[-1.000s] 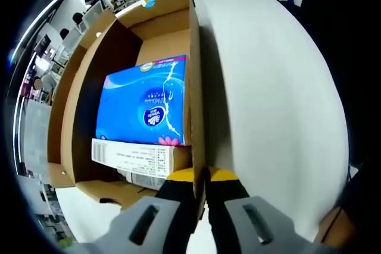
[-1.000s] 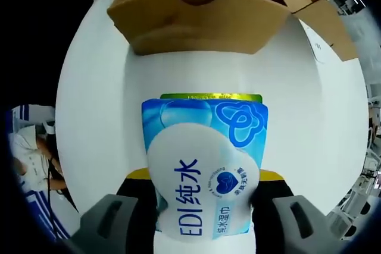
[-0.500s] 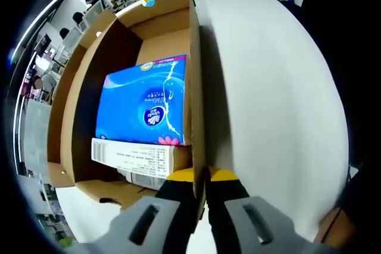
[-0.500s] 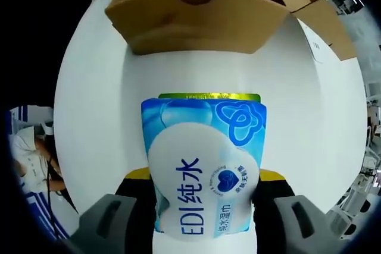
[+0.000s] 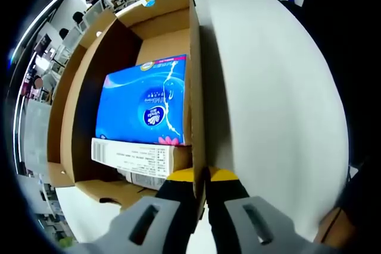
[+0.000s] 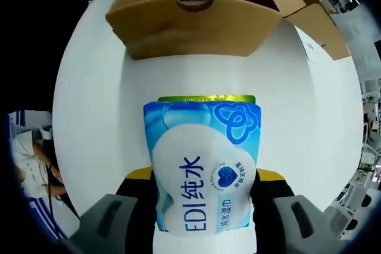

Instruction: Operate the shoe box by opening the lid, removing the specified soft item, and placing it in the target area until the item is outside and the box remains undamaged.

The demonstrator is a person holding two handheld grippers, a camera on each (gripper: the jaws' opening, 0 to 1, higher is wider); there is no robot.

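The right tongs [image 6: 202, 197] pinch the wet-wipes pack [image 6: 202, 168] above the white tabletop [image 6: 95, 111], near the shoe box [image 6: 193, 25]. The left tongs [image 5: 200, 184] pinch the box wall [image 5: 197, 87] beside a blue tissue pack [image 5: 143, 102].

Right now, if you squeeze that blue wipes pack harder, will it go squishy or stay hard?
Probably squishy: the wipes pack is a soft plastic pouch, and its sides already look pinched in where the right gripper clamps it. Its glossy film could be a bit slippery. It likely won't roll, being flat.
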